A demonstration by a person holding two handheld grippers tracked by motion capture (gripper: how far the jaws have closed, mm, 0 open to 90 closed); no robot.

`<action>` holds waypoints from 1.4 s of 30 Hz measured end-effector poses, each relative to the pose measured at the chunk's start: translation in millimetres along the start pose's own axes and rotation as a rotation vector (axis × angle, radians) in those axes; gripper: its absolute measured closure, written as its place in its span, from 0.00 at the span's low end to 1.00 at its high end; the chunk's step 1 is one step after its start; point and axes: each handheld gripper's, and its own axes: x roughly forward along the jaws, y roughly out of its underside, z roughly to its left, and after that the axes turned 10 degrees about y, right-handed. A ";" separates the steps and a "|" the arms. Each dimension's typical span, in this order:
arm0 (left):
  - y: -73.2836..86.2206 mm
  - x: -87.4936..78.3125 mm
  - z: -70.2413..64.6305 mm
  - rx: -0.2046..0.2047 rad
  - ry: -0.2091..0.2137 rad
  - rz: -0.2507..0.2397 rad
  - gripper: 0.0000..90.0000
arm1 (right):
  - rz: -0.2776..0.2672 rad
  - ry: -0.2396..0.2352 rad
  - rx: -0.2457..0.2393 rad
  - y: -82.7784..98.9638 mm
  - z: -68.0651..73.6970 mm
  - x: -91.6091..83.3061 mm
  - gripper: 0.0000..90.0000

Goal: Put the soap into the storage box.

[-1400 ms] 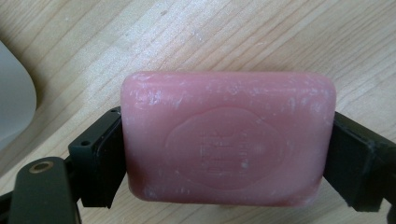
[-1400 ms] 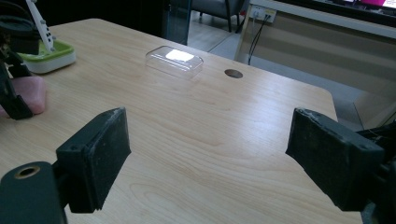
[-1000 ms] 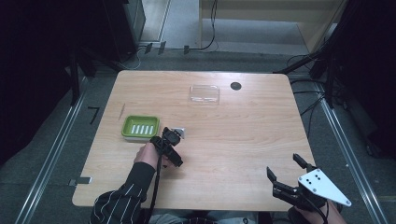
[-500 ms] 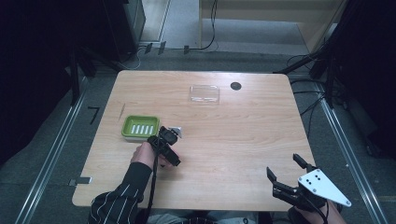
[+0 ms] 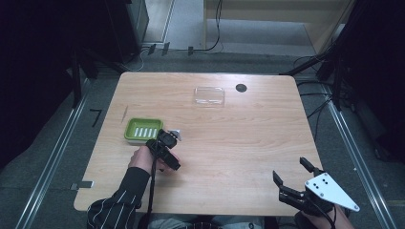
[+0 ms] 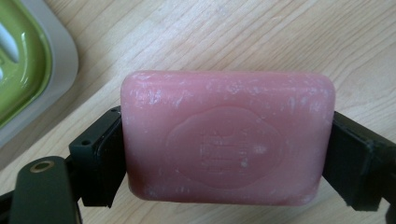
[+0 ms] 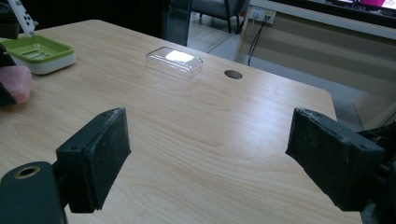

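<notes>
A pink soap bar point(image 6: 227, 137) with a stamped oval fills the left gripper view, and my left gripper point(image 6: 227, 156) is shut on its two short ends just above the wooden table. In the high view, a hand in a striped sleeve holds that left gripper point(image 5: 163, 140) right beside the green soap dish point(image 5: 143, 130). The dish's grey rim point(image 6: 65, 60) lies at the upper left of the bar. My right gripper point(image 5: 290, 170) rests near the table's front right corner, open point(image 7: 210, 154), with nothing between its pads point(image 7: 100, 149).
A clear plastic lid point(image 5: 209, 95) lies at the back middle of the table point(image 5: 248, 138), with a round cable hole point(image 5: 241, 88) to its right. The right gripper view takes in the lid point(image 7: 174, 60), the dish point(image 7: 39, 53) and the soap point(image 7: 16, 84) at far left.
My left gripper has shifted slightly left, closer to the green dish, still holding the soap. The right gripper has not moved.
</notes>
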 end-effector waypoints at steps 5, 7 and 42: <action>3.9 -1.6 4.0 -0.011 0.000 0.002 0.15 | 0.001 0.000 0.000 -0.1 0.1 0.1 0.15; 6.6 -3.2 6.2 -0.014 0.001 0.002 0.15 | -0.001 0.000 0.000 0.0 -0.1 0.1 0.15; 26.3 -17.6 35.0 -0.094 -0.001 -0.021 0.15 | -0.004 0.001 0.004 0.1 -0.4 -0.2 0.15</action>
